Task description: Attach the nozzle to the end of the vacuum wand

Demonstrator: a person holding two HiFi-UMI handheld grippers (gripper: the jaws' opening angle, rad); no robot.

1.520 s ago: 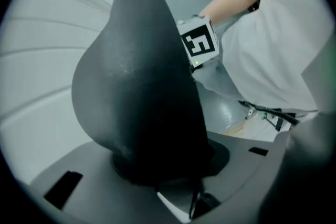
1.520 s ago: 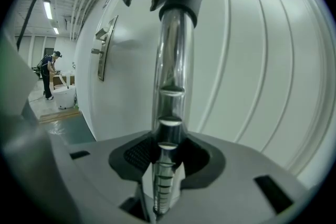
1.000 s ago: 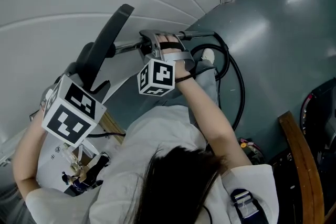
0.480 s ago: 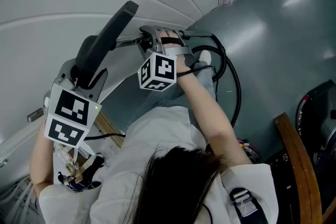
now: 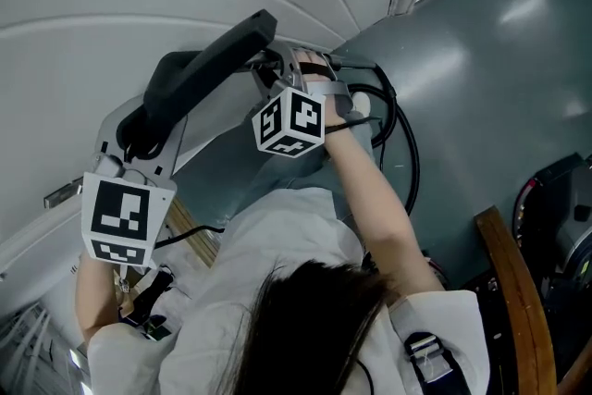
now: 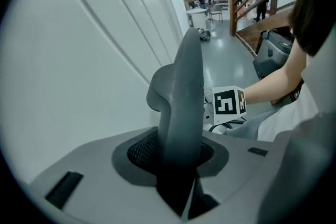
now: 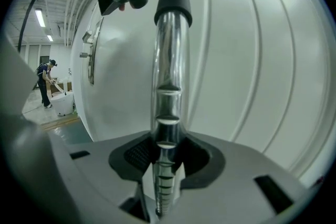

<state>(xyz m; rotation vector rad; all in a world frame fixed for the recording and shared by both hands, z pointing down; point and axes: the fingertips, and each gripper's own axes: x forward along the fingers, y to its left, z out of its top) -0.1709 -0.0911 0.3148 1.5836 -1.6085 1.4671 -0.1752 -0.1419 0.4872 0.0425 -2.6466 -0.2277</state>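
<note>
So the left hand-held gripper, lower left of the head view, has just been squeezing its jaws in, and they're clamped on the fat lower end of the dark grey nozzle. Compared with a second ago the nozzle has swung over. It was standing fairly upright in the frame, and now it leans hard toward the upper right, with its far end right up by the other gripper. To me that reads as lining the socket up with the tube, so this is the actual fitting step and it's not finished yet.

The nozzle's long axis runs on a diagonal from lower left to upper centre, tip pointing up-right. It's held in the air in front of the white curved wall.

Over at centre, the right hand-held gripper hasn't budged and is closed on the chrome wand. The wand runs straight up out of its jaws into a black collar, which looks like the nozzle's neck. Can't tell whether that's pushed fully home
</note>
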